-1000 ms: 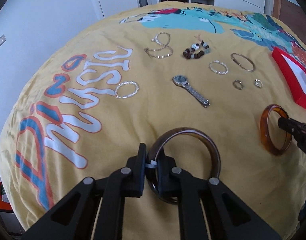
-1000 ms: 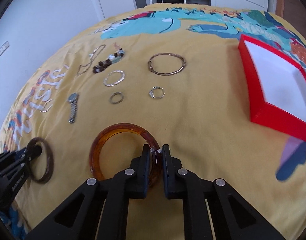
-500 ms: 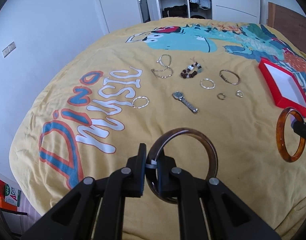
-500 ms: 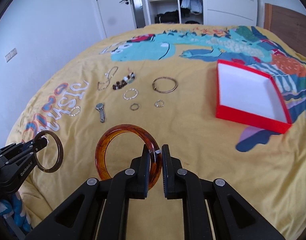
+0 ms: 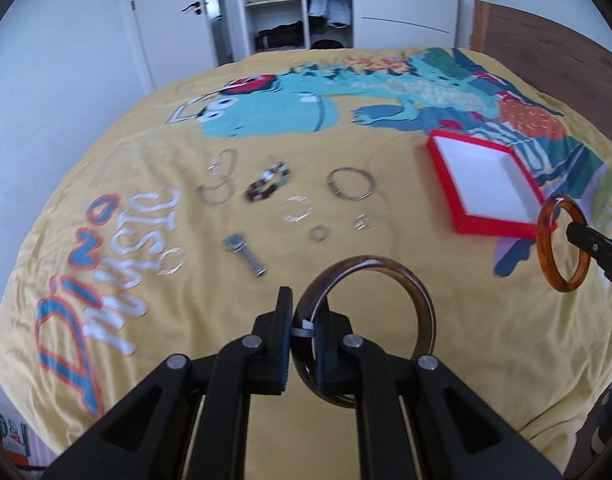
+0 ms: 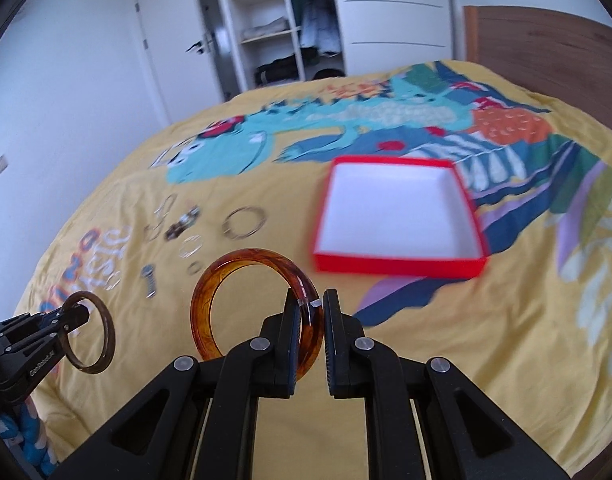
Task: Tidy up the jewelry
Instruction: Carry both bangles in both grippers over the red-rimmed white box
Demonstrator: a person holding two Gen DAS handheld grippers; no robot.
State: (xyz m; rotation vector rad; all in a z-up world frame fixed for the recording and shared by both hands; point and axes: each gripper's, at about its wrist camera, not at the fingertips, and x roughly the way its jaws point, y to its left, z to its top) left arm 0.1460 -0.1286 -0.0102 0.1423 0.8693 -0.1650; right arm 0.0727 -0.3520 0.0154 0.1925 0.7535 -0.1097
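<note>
Left gripper (image 5: 304, 334) clamped on the near rim of a dark brown bangle (image 5: 420, 308), held upright in the air above the yellow bedspread (image 5: 446, 312). Right gripper (image 6: 309, 330) holds an amber bangle (image 6: 210, 292), also upright and off the bedspread; its rim sits against the left finger, with a visible gap to the right finger (so a loose-looking grip, not a tight clamp).

Landmark: red box (image 6: 400, 266), open, white inside, lying flat on the bedspread. Amber bangle hangs on the near-left side of the box, not over it. Dark brown bangle is farther left of the box, well apart.

Remaining jewelry lies left of the box on the bedspread, blurred: wristwatch (image 5: 246, 254) nearest, small ring (image 5: 319, 234) and second small ring (image 5: 363, 221) beyond it, silver bangle (image 5: 297, 210), thin wire bangle (image 5: 351, 184) closest to the box, beaded bracelet (image 5: 268, 182), chain bracelets (image 5: 218, 180) farthest left. Beyond the bed: open wardrobe (image 5: 282, 4).
</note>
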